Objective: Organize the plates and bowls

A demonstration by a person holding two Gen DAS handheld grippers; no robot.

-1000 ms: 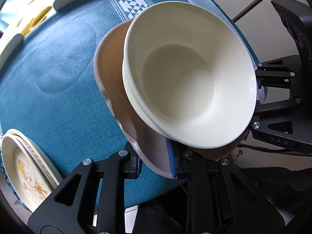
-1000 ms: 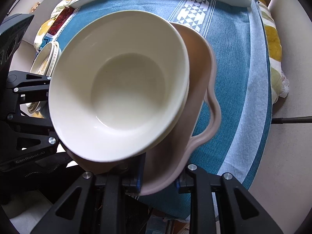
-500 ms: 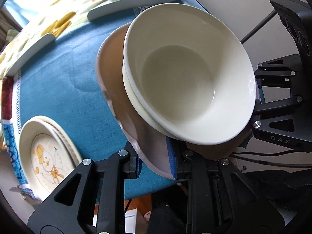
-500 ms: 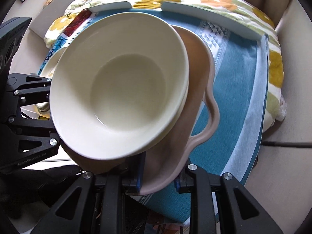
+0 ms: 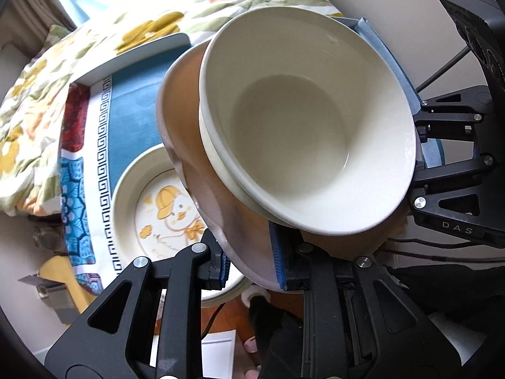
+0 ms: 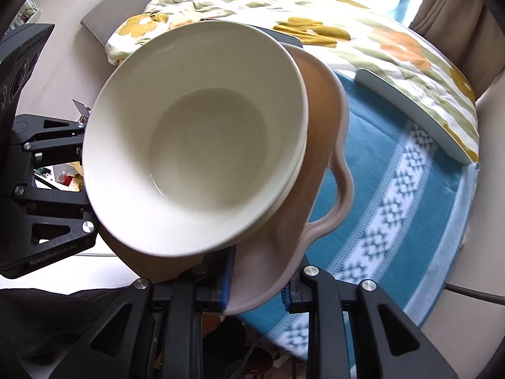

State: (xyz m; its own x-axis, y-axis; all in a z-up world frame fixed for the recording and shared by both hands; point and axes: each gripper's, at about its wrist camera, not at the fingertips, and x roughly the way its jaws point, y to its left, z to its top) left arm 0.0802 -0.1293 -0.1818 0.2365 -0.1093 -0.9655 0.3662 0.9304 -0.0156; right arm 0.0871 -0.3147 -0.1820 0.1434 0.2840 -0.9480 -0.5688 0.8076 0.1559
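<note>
A pale pink dish (image 5: 186, 120) with a wavy rim carries two nested cream bowls (image 5: 300, 126). My left gripper (image 5: 252, 262) is shut on the dish's near rim, with its blue pads on either side of it. My right gripper (image 6: 257, 287) is shut on the opposite rim of the same pink dish (image 6: 325, 120), beside its looped handle. The cream bowls (image 6: 195, 139) sit tilted in it. The load hangs in the air above the table. Below it, in the left wrist view, lies a stack of cream plates with a duck picture (image 5: 157, 214).
A blue cloth (image 6: 394, 189) with white patterned bands covers the round table, whose pale raised rim (image 6: 410, 104) shows at the back. A floral quilt (image 5: 47, 94) lies behind and to the left. Floor clutter shows below the table's near edge.
Both grippers have lifted the pink dish with the bowls and carried it across the table. The duck plates have slid from the left view's edge to under the dish.
</note>
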